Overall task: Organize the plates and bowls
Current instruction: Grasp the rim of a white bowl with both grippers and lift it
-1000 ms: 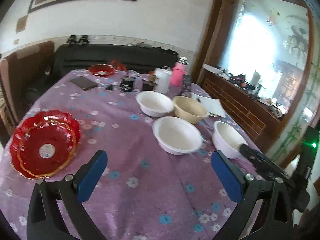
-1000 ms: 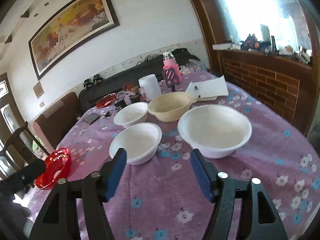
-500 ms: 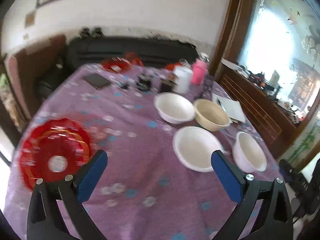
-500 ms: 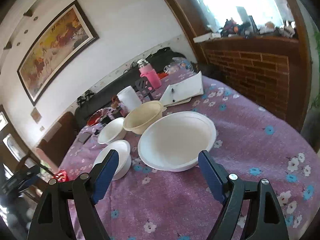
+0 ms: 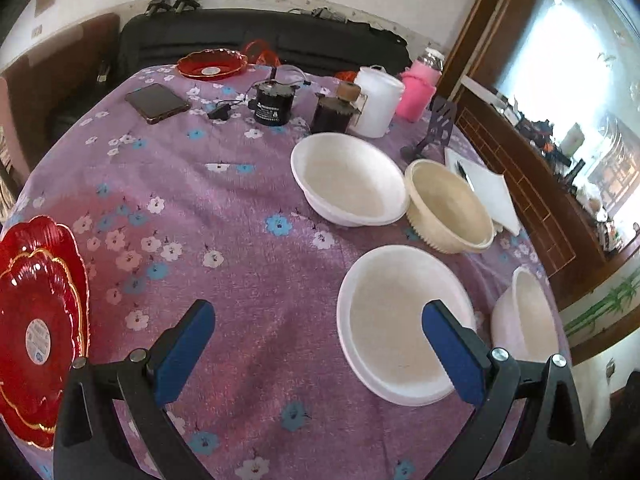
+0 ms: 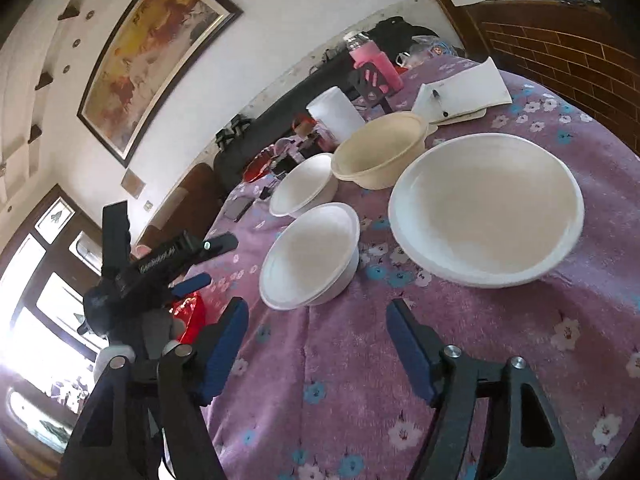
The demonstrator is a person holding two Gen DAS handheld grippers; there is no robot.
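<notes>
Seen from the left wrist, two stacked red plates (image 5: 38, 320) lie at the far left edge of the surface (image 5: 240, 280), which wears a purple flowered cloth; just right of them the left hand-held gripper (image 5: 316, 348) hangs above the cloth with its blue pads spread wide and nothing between them, its right pad overlapping in view the near white bowl (image 5: 400, 320); farther back a phone (image 5: 157, 102) lies flat, and beyond it a third red plate (image 5: 212, 65) sits at the far edge; a black can (image 5: 272, 106), a dark jar (image 5: 334, 114), a white tub (image 5: 376, 106) and a pink bottle (image 5: 418, 94) stand in a row across the back; in front of them a second white bowl (image 5: 348, 180) touches or nearly touches a beige bowl (image 5: 448, 204), beside which lies a white paper (image 5: 486, 190); at the right edge sits the big white bowl (image 5: 524, 316), apart from the near one. Seen from the right wrist, the left tool shows dark at the far left over a scrap of red; the right hand-held gripper (image 6: 316, 352) is open and empty above bare cloth, its jaws having just been closing a little; past its tips the near bowl (image 6: 312, 252) lies left, and the big bowl (image 6: 486, 208) right, all bowls upright and separate.
</notes>
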